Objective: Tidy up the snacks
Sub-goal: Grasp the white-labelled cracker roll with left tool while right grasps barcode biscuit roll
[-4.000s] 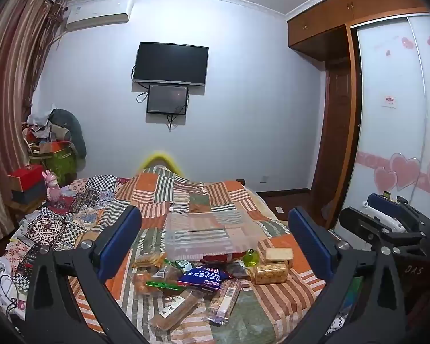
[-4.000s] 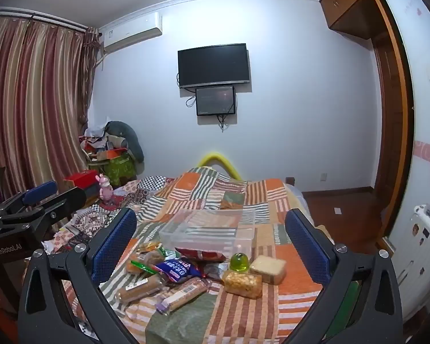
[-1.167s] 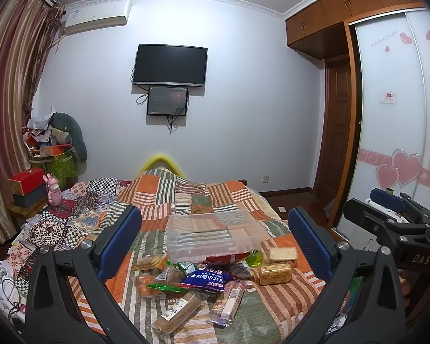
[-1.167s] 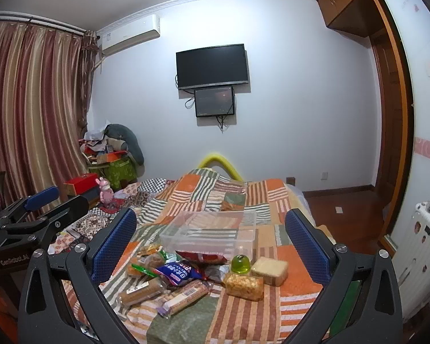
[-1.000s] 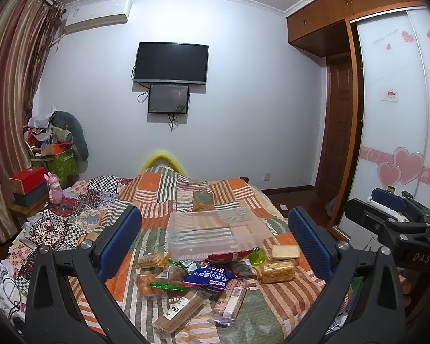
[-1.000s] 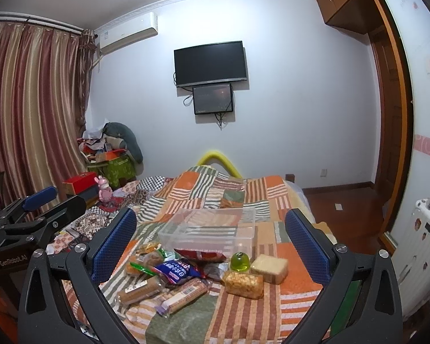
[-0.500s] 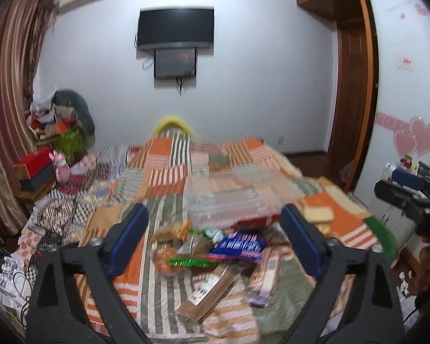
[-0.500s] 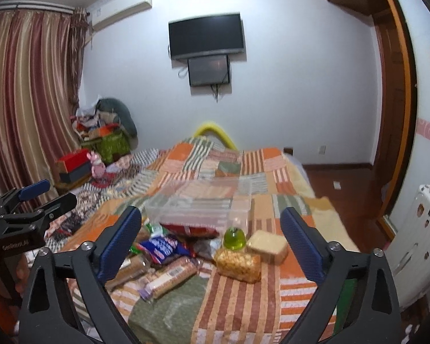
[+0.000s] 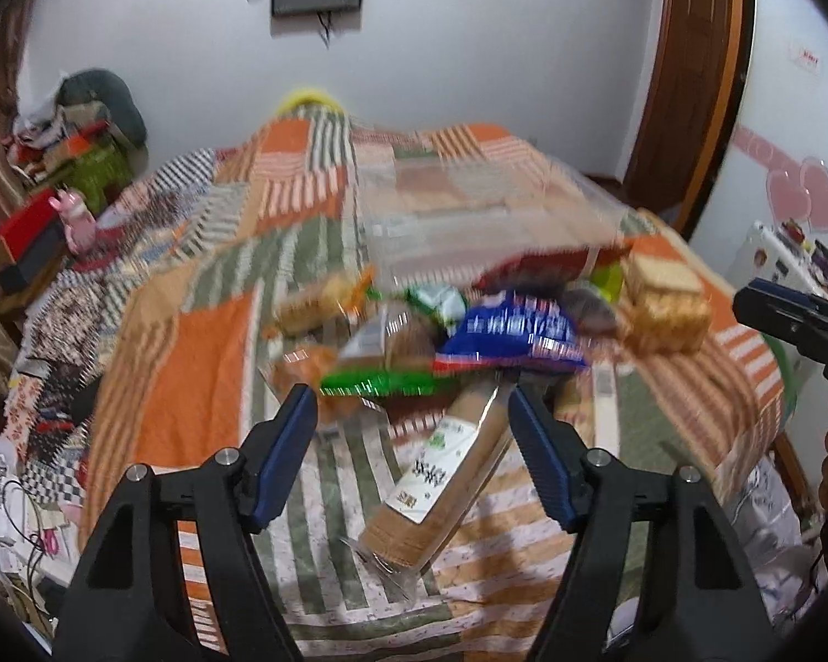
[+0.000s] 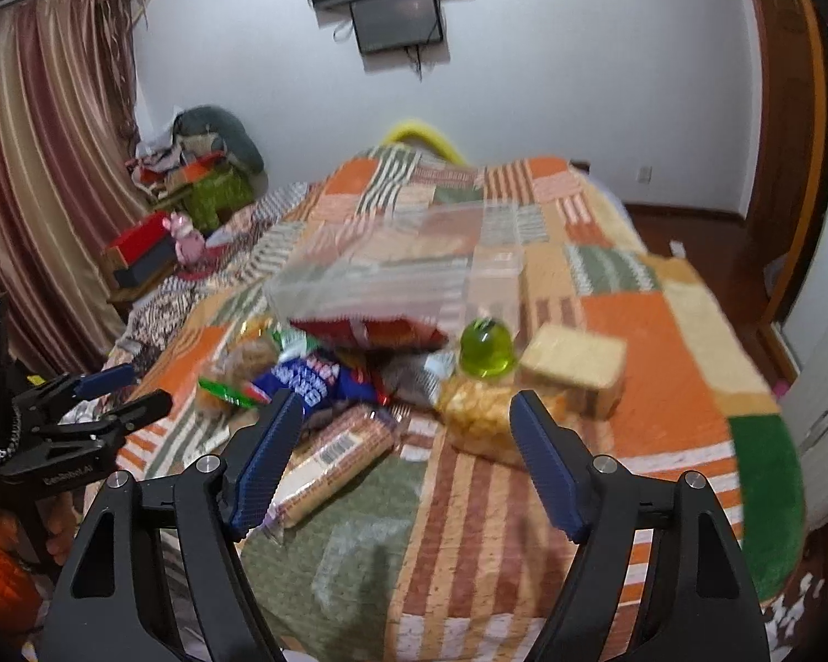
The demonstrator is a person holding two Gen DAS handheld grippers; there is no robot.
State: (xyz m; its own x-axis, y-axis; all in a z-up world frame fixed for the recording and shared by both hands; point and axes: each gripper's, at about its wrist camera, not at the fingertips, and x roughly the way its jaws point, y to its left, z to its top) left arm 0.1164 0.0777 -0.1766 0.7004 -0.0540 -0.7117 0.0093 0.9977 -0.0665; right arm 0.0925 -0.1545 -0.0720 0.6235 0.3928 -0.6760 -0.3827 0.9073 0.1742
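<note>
Jaws of both the left gripper [image 9: 413, 425] and right gripper [image 10: 405, 430] stand spread, empty, above blurred snack packets [image 9: 469, 331] heaped against a clear plastic box [image 10: 381, 270] on the patchwork bed [image 10: 662, 331]; wrapper print is unreadable.

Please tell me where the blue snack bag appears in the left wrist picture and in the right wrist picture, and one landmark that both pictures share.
Left wrist view: the blue snack bag lies right of centre, above the gap between the fingers.
Right wrist view: the blue snack bag lies left of centre, just above the left fingertip.
Shared landmark: the clear plastic box, just behind the snack pile.
</note>
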